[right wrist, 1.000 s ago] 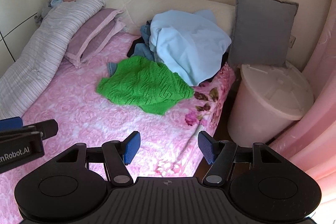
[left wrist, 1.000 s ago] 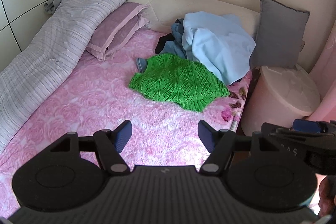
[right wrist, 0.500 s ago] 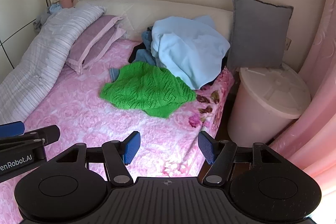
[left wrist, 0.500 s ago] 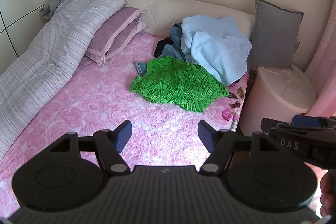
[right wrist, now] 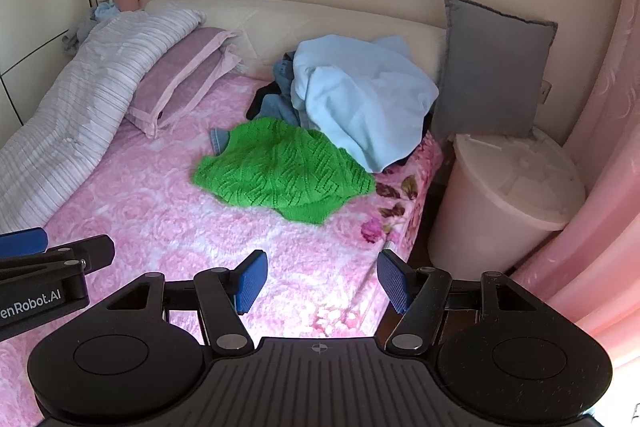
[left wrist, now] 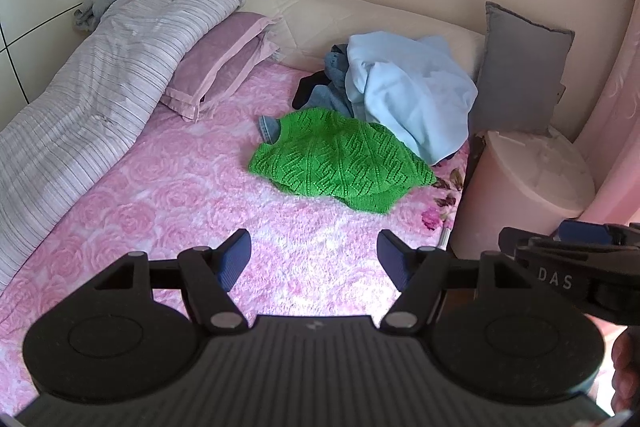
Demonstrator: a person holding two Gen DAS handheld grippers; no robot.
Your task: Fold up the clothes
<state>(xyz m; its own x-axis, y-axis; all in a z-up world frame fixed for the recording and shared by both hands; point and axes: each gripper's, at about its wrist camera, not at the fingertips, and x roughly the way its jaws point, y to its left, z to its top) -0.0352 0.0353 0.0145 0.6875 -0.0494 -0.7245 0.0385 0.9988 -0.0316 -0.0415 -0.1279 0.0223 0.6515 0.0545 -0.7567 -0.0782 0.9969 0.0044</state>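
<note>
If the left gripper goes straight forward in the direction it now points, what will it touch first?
Probably the pink bedspread, then the green knitted sweater lying beyond it. The left gripper is open and empty; depth is hard to judge in this fisheye view.

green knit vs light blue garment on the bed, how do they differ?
The green knit sweater lies spread fairly flat on the pink bedspread; the light blue garment is heaped, draped over jeans by the headboard. The green one has an openwork knit pattern; the blue one looks smooth. The green one is nearer both open grippers, left and right. Both are unfolded, and neither is held.
</note>
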